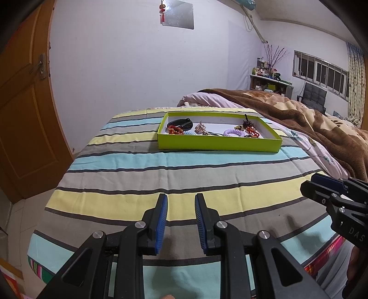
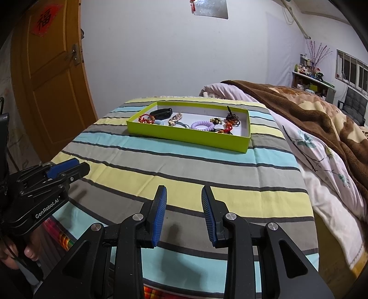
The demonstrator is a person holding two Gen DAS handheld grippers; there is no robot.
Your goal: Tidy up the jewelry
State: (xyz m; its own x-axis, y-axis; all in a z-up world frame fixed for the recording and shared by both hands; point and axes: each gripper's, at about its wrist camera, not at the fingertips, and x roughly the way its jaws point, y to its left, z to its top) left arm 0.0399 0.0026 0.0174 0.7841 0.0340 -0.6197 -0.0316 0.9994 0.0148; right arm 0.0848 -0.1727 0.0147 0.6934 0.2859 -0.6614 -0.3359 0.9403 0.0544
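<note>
Shallow lime cardboard tray (image 2: 184,135) on striped cotton cloth (image 2: 174,174); inside: lilac coiled hair tie (image 2: 202,125), black band (image 2: 164,112), beaded bits. Left gripper (image 1: 181,200) & right gripper (image 2: 184,192): jaws apart, empty.

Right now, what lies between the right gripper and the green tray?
Only bare striped cloth separates the right gripper from the green tray, as the right wrist view shows.

Striped cloth (image 1: 128,174), in bands of yellow, blue and grey, covers the near surface. Beyond its right edge lie a pale floral quilt (image 2: 322,161) and, over that, a brown blanket (image 1: 306,124). Left of the cloth stands a wooden door (image 1: 25,115) bearing a red paper diamond (image 2: 46,19). Above the cloth, a reflective panel, possibly a mirror (image 1: 179,13), hangs beside a red ornament (image 1: 162,11).
</note>
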